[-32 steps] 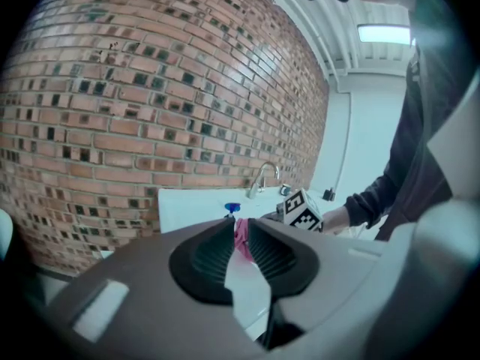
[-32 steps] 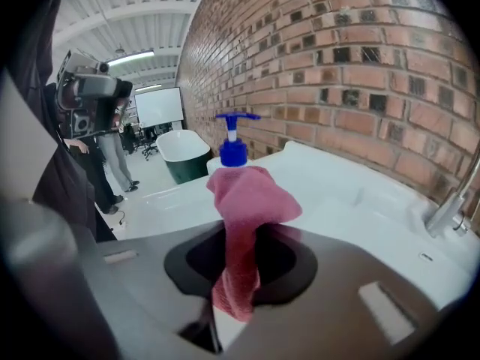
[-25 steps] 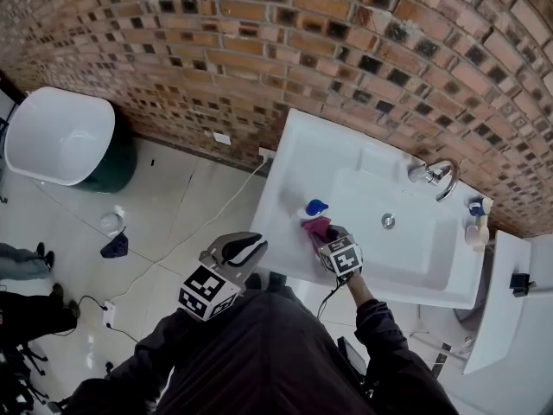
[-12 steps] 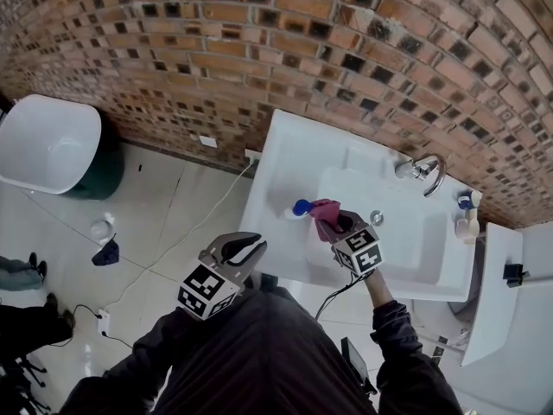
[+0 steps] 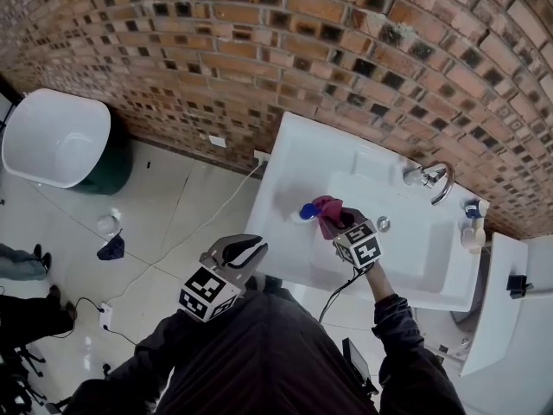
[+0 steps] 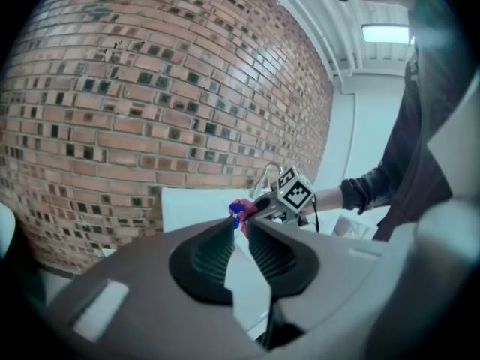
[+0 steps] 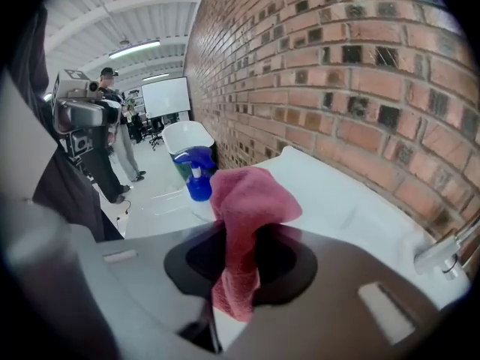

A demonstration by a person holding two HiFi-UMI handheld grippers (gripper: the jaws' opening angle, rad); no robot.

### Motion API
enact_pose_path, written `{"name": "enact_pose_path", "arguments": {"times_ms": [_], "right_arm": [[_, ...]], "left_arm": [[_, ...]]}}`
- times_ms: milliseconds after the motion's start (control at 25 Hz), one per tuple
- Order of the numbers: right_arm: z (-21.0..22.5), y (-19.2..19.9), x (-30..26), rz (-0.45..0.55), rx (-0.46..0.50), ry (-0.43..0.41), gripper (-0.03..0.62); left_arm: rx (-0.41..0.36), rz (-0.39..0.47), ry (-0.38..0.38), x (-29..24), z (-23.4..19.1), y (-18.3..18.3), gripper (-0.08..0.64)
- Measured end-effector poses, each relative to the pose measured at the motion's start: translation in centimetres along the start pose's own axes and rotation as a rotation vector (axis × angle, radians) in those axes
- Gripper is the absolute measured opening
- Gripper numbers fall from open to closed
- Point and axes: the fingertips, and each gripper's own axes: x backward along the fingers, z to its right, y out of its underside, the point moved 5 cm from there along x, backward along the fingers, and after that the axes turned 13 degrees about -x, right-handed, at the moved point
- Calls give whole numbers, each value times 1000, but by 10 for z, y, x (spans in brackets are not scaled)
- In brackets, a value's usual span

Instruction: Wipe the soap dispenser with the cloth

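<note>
Right gripper (image 5: 340, 225), fingers clamped on the cloth (image 5: 326, 210), has lifted beside the soap dispenser (image 5: 306, 211), so the wipe looks unfinished, while left gripper (image 5: 249, 249) idles, fingers closed and empty.

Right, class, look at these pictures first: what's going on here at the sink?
A person stands at a white sink against a brick wall, with a gripper in each hand. The right gripper is shut on a pink cloth, held right beside the blue-topped soap dispenser on the sink's left side; contact is unclear. The left gripper is shut and empty, held back near the body.
</note>
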Motion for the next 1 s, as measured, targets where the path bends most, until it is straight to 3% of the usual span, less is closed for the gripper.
{"name": "enact_pose_path", "arguments": {"times_ms": [400, 600, 720, 1000], "right_arm": [[12, 42, -60, -123, -212, -77, 74], [13, 45, -68, -125, -235, -88, 74], [14, 39, -56, -76, -231, -47, 74], [1, 34, 3, 73, -254, -12, 74]], "left_arm": [[18, -32, -33, 3, -5, 4, 35], [-12, -50, -10, -11, -5, 4, 35], [-82, -90, 10, -30, -7, 2, 61], [-336, -222, 71, -100, -14, -16, 160]]}}
